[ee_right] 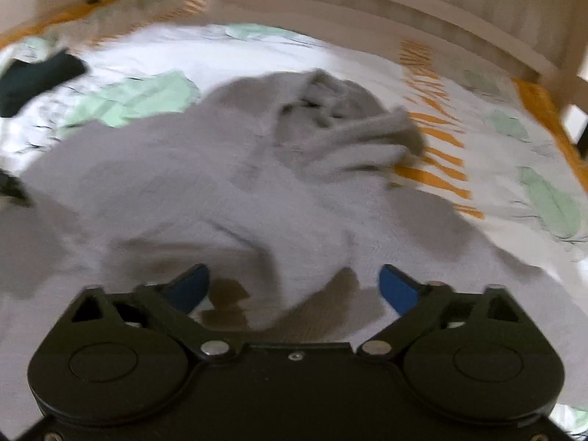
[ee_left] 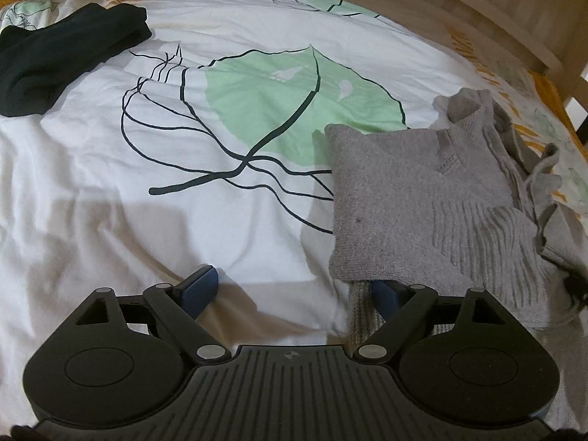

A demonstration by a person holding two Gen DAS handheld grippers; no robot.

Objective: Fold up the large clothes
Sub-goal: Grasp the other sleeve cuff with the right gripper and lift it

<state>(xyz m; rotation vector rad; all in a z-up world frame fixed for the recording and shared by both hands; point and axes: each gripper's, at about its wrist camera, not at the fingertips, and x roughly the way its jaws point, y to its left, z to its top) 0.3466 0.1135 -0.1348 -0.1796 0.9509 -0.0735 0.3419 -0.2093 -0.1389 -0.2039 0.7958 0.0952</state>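
A grey knitted sweater (ee_left: 422,202) lies partly folded on the right of the bed, its collar and a sleeve bunched at the far right. My left gripper (ee_left: 294,290) stands open at the sweater's near left corner. Its left finger rests over white bedding, and the sweater's hem hangs over its right finger (ee_left: 386,297). In the blurred right wrist view the same sweater (ee_right: 183,191) spreads under my right gripper (ee_right: 294,286). That gripper is open, with grey knit lying between its blue fingers and neither pad pressing on it.
The white duvet (ee_left: 257,110) has a green leaf print and orange stripes toward the right. A dark folded garment (ee_left: 55,62) lies at the far left, also seen as the dark garment (ee_right: 33,81). A wooden bed frame (ee_left: 496,11) borders the far side.
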